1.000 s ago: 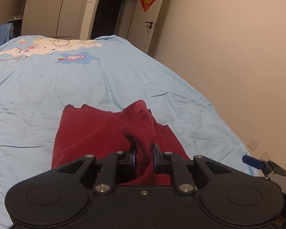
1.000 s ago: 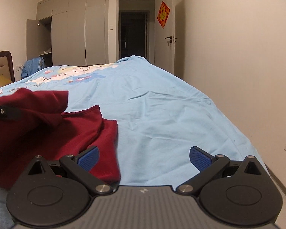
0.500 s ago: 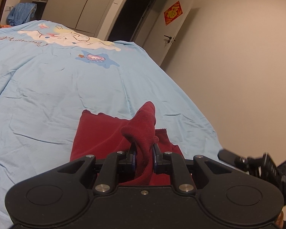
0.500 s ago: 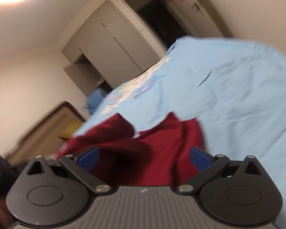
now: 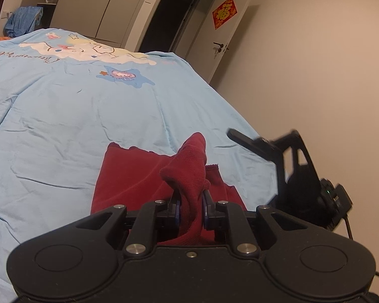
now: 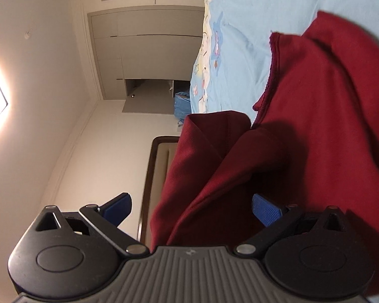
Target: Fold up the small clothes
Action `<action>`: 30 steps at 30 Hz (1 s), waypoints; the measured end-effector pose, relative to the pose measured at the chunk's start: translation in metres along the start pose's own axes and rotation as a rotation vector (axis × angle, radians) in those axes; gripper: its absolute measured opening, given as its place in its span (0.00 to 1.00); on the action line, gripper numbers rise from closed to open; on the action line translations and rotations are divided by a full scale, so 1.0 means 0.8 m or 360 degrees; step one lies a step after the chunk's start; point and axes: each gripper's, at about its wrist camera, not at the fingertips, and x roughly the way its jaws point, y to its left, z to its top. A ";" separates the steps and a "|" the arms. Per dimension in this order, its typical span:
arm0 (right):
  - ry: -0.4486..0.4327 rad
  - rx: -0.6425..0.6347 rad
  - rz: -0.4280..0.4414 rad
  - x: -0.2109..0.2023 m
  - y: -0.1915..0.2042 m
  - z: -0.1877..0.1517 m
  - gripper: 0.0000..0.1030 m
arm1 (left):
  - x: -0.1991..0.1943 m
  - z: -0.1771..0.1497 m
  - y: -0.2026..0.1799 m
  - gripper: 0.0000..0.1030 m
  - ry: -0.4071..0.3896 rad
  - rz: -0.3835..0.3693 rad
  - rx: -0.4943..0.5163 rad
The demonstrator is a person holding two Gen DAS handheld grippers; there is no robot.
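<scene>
- Left gripper (image 5: pixel 190 208), low centre: clamped on dark red knit garment (image 5: pixel 139 176); keep lifted.
- Right gripper (image 6: pixel 190 205), rolled sideways, gaping around hanging fold: close squarely on edge.
- Avoid pinching pale blue bedsheet (image 5: pixel 75 116).

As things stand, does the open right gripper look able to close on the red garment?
Probably yes: the right gripper is open, rolled sideways, with a lifted fold of the red garment already between its fingers and nothing blocking.

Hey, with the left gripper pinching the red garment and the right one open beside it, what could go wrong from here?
The left gripper pinches only a narrow bunched ridge of the red garment; lifting may let it slip out or undo the fold. The right gripper is rolled sideways with its jaws wide around hanging cloth, so closing now might catch several layers. Dragging could also rumple the blue bedsheet.
</scene>
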 end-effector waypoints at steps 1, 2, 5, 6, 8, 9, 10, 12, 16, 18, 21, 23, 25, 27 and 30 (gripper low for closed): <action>0.0000 0.0025 0.0015 0.006 -0.003 0.004 1.00 | 0.002 -0.001 -0.003 0.16 0.0006 0.0005 0.0025; -0.0004 0.0040 0.0021 0.012 -0.005 0.007 1.00 | 0.003 -0.001 -0.006 0.16 0.0016 0.0011 0.0055; -0.0014 0.0029 -0.0012 0.025 -0.006 0.018 1.00 | 0.008 -0.006 -0.020 0.16 0.0040 0.0045 0.0182; -0.0016 0.0010 -0.0022 0.027 -0.003 0.020 1.00 | 0.009 -0.008 -0.025 0.16 0.0048 0.0057 0.0229; -0.0023 -0.0039 -0.0045 0.029 0.003 0.026 1.00 | 0.011 -0.013 -0.036 0.16 0.0056 0.0087 0.0338; -0.0033 -0.0069 -0.0063 0.029 0.008 0.031 1.00 | 0.013 -0.016 -0.042 0.16 0.0060 0.0095 0.0384; -0.0043 -0.0102 -0.0086 0.028 0.012 0.034 1.00 | 0.015 -0.018 -0.047 0.16 0.0067 0.0098 0.0423; -0.0056 -0.0181 -0.0165 0.027 0.021 0.040 1.00 | 0.018 -0.025 -0.055 0.16 0.0081 0.0097 0.0479; -0.0086 -0.0311 -0.0330 0.024 0.031 0.048 1.00 | 0.025 -0.034 -0.067 0.16 0.0109 0.0081 0.0527; -0.0108 -0.0355 -0.0402 0.024 0.033 0.052 1.00 | 0.028 -0.036 -0.070 0.16 0.0119 0.0075 0.0530; -0.0134 -0.0413 -0.0446 0.024 0.034 0.059 0.98 | 0.034 -0.035 -0.075 0.16 0.0124 0.0074 0.0513; -0.0149 -0.0463 -0.0468 0.020 0.038 0.062 0.92 | 0.037 -0.034 -0.078 0.16 0.0122 0.0072 0.0496; -0.0150 -0.0528 -0.0503 0.012 0.046 0.060 0.84 | 0.042 -0.033 -0.084 0.16 0.0118 0.0063 0.0483; -0.0146 -0.0612 -0.0563 0.005 0.056 0.059 0.72 | 0.048 -0.032 -0.091 0.16 0.0118 0.0049 0.0478; -0.0148 -0.0756 -0.0649 -0.002 0.069 0.059 0.46 | 0.058 -0.035 -0.103 0.16 0.0121 0.0024 0.0490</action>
